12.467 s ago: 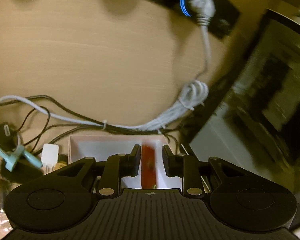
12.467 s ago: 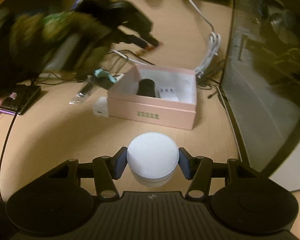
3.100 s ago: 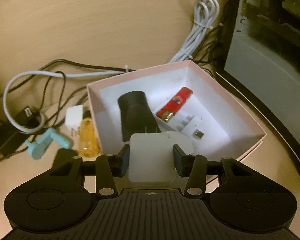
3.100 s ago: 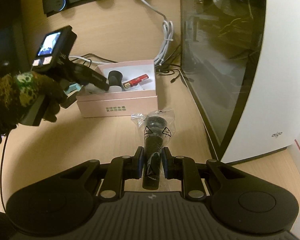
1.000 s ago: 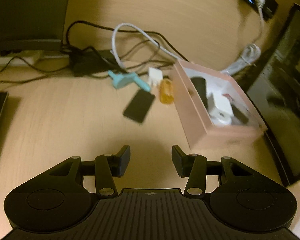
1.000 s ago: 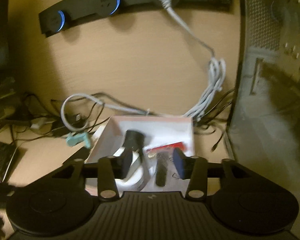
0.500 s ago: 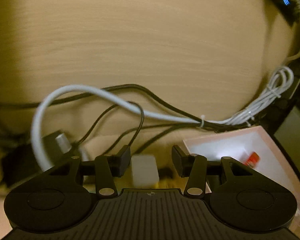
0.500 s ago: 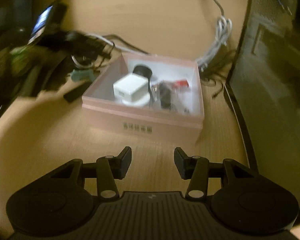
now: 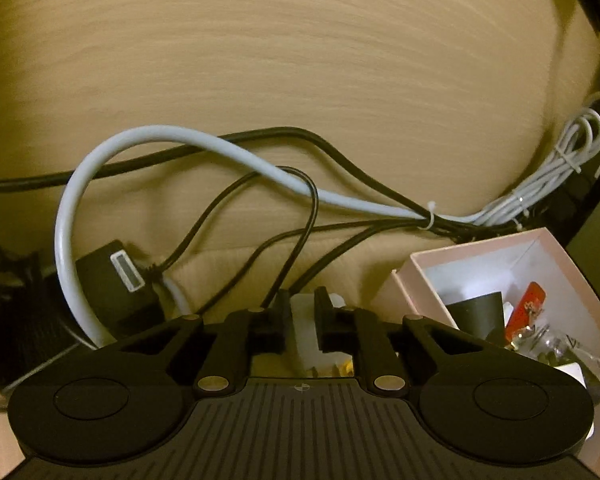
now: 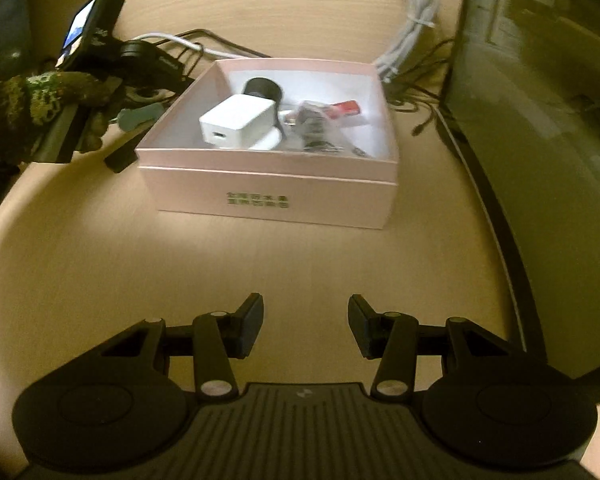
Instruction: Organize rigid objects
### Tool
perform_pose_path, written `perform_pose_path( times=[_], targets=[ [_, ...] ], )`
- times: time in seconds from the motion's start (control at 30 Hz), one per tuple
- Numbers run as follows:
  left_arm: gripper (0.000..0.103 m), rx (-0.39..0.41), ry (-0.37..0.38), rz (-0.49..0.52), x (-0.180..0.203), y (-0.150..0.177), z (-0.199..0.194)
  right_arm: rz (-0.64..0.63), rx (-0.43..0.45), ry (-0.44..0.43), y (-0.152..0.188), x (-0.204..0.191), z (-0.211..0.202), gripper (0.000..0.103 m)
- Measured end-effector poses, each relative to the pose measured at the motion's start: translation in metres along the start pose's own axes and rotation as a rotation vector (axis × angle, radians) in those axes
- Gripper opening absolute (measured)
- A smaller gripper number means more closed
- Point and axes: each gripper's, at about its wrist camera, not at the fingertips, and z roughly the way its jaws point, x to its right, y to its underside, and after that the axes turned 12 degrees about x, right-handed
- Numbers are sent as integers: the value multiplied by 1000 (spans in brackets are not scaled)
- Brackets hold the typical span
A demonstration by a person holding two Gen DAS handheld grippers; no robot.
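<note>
Left gripper: while pressing against the cables behind the pink box, the left gripper is clamping a small white charger plug.
Pink box: sitting centre, holding a white adapter.
Right gripper: the right gripper is hovering open, empty, before the box.

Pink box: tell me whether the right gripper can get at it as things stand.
Probably yes. The right gripper is open and empty, facing the pink box across bare desk, with nothing between them. The left gripper works beyond the box's far left corner.
</note>
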Motion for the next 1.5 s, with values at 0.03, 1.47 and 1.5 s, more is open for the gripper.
perform_pose_path(
  times=[0.03,1.47,1.5],
  targets=[
    [17,-5,-2,-11,1,-1,2,-8,1,-8,-1,-3,0,47],
    [24,24,-115,369,-18,27,-87,-155,14,-192,-7,-66,4,48],
    [24,16,-106,376,-21,24,-82,-160,17,-193,-5,-65,2,48]
  ],
)
